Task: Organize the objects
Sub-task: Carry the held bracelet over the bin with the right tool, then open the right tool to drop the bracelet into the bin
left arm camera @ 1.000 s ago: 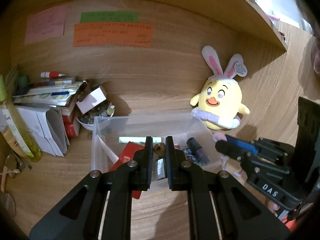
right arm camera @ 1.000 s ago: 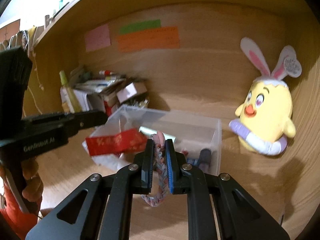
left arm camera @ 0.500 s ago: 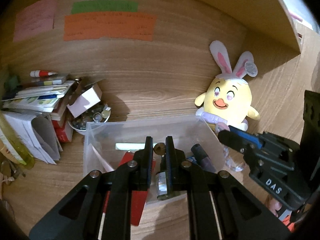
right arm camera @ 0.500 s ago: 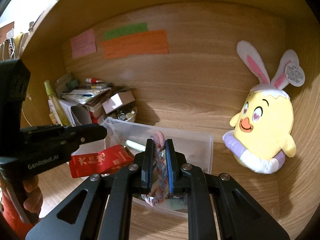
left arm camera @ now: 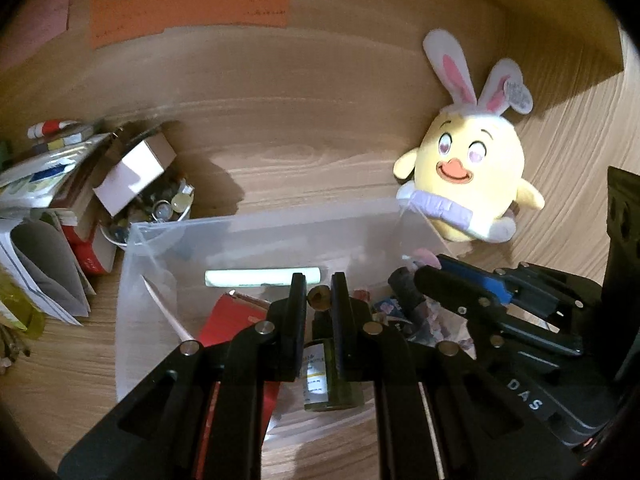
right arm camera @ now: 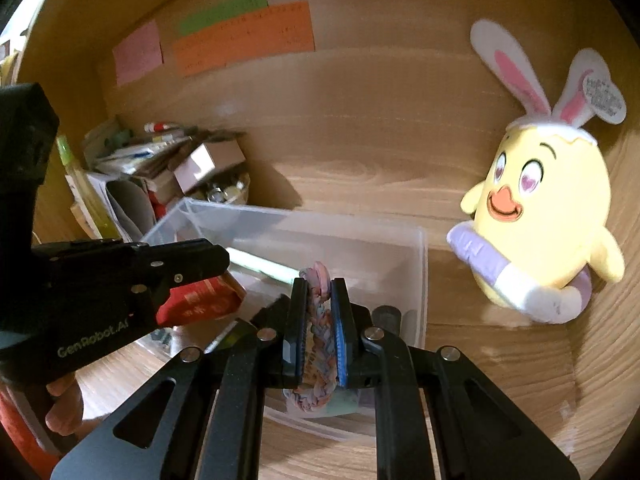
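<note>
A clear plastic bin (left arm camera: 260, 222) (right arm camera: 423, 264) stands on the wooden shelf floor. It holds a red packet (left arm camera: 234, 322), a pale green stick (left arm camera: 262, 277) and a dark cylinder (left arm camera: 404, 294). My left gripper (left arm camera: 319, 280) is shut on a small corked glass bottle (left arm camera: 332, 380) and hangs over the bin's near side. My right gripper (right arm camera: 319, 284) is shut on a pastel braided cord (right arm camera: 318, 320), also over the bin. In the left wrist view the right gripper (left arm camera: 424, 276) reaches in from the right. The right wrist view shows the left gripper (right arm camera: 222, 258) to the left, above the red packet (right arm camera: 200, 304).
A yellow chick plush with bunny ears (left arm camera: 472, 168) (right arm camera: 544, 216) leans on the right wall, close to the bin. Left of the bin lie stacked books and papers (left arm camera: 48, 184), a small white box (left arm camera: 132, 172) and a bowl of trinkets (left arm camera: 160, 210). Coloured notes (left arm camera: 192, 4) hang on the back wall.
Both grippers have moved forward and down into the shelf, so the bin and plush look larger and nearer. Each keeps hold of its object.
</note>
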Demonstrator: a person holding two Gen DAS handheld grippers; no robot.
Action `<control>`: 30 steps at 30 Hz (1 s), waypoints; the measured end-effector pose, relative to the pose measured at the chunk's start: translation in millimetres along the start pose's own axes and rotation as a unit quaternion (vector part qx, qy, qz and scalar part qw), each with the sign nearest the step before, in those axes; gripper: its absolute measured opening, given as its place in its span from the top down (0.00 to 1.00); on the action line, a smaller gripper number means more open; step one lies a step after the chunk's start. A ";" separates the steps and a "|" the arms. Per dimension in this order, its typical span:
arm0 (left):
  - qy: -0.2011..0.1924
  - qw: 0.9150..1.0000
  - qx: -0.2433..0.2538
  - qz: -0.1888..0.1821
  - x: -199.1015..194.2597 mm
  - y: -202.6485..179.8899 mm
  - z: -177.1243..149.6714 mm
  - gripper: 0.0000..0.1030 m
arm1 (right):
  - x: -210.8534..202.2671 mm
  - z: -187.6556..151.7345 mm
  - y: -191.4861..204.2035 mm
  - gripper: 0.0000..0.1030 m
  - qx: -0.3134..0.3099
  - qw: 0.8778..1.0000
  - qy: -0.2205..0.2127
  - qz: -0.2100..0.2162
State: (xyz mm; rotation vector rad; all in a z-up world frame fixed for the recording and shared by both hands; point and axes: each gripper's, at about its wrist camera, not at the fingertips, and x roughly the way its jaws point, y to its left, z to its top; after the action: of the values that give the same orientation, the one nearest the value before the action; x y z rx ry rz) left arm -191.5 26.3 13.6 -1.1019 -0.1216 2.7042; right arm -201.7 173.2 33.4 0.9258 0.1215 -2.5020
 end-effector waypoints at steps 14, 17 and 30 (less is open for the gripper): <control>0.034 0.999 0.000 -0.010 16.1 0.7 -8.3 0.89 | 30.8 -10.1 -2.7 0.90 -0.003 0.999 0.047 -0.010; 0.034 0.999 -0.003 -0.012 13.5 2.0 -7.6 0.85 | 33.4 -11.5 -1.6 0.90 -0.005 0.999 0.052 -0.009; -0.006 1.000 -0.012 -0.012 -20.6 3.0 -3.0 0.52 | 23.9 -11.9 2.5 0.61 -0.017 0.999 0.048 -0.009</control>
State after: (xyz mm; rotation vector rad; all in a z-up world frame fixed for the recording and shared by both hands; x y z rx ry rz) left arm -175.6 18.6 25.0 -1.0840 -0.1684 2.6959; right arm -209.4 164.4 9.3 1.0367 0.2030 -2.4648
